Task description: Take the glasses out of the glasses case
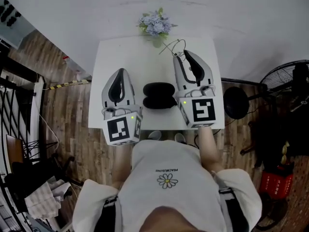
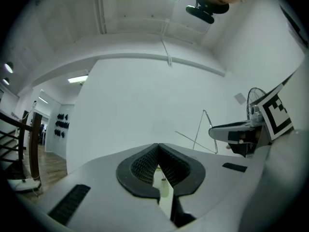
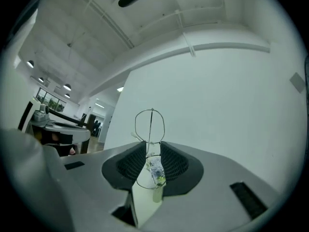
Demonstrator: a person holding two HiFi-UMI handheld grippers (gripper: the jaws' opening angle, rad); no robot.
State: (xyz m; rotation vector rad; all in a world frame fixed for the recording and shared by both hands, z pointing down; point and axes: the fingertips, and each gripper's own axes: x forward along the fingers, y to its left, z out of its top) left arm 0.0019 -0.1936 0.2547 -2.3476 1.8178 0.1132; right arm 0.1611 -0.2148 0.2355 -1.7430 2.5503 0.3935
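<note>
A black glasses case point(image 1: 159, 95) lies open on the white table point(image 1: 128, 54), between my two grippers. The thin wire-framed glasses point(image 1: 175, 46) are out of the case, lifted above the table's far right part. My right gripper point(image 1: 184, 55) is shut on them. In the right gripper view the frame point(image 3: 149, 123) sticks up from between the pads point(image 3: 171, 161), one round lens above the fingertips. My left gripper point(image 1: 121, 72) hovers left of the case, jaws together with nothing in them. Its pads point(image 2: 142, 166) meet at the tip against a bare wall.
A small vase of pale blue flowers point(image 1: 155, 24) stands at the table's far edge, just beyond the glasses. A floor fan point(image 1: 288, 81) and a round black object point(image 1: 235, 102) are to the table's right. Wooden floor surrounds the table.
</note>
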